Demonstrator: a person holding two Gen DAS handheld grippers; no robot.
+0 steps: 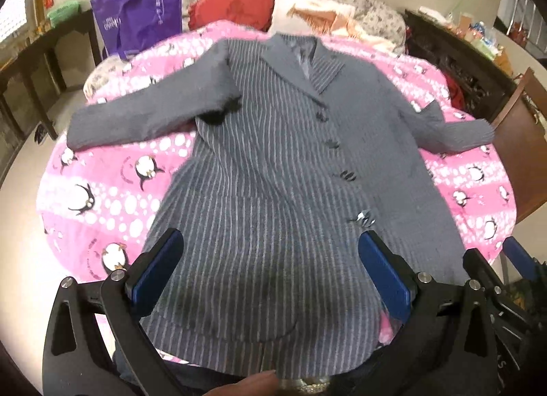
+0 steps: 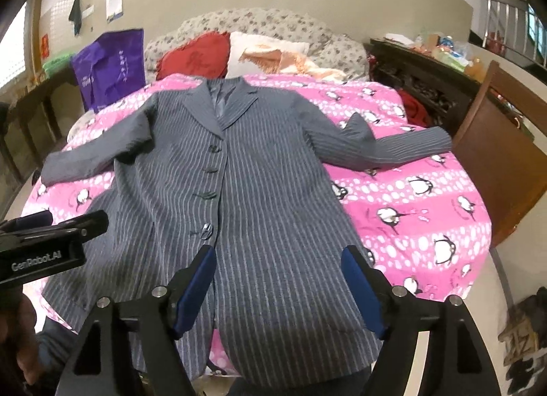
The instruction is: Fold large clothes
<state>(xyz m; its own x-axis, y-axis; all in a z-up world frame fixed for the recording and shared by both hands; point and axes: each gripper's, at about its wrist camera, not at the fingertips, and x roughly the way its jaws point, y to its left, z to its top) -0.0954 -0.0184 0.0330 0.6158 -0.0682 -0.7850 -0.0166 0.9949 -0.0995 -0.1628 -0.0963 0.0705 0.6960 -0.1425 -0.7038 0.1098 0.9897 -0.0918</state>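
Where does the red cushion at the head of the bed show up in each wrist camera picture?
Left wrist view: the red fabric cushion sits top centre-left, right of the purple plastic bag.
Right wrist view: the cushion sits upper left of centre, beyond the collar of the grey pinstriped coat.
Shared landmark: the white and orange pillow lies right beside it in both.

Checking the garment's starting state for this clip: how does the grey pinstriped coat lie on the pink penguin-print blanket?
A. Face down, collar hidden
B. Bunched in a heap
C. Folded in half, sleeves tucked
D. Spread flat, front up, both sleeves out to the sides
D: the grey pinstriped coat lies spread on the pink penguin-print blanket, buttons and lapels up, sleeves outstretched.
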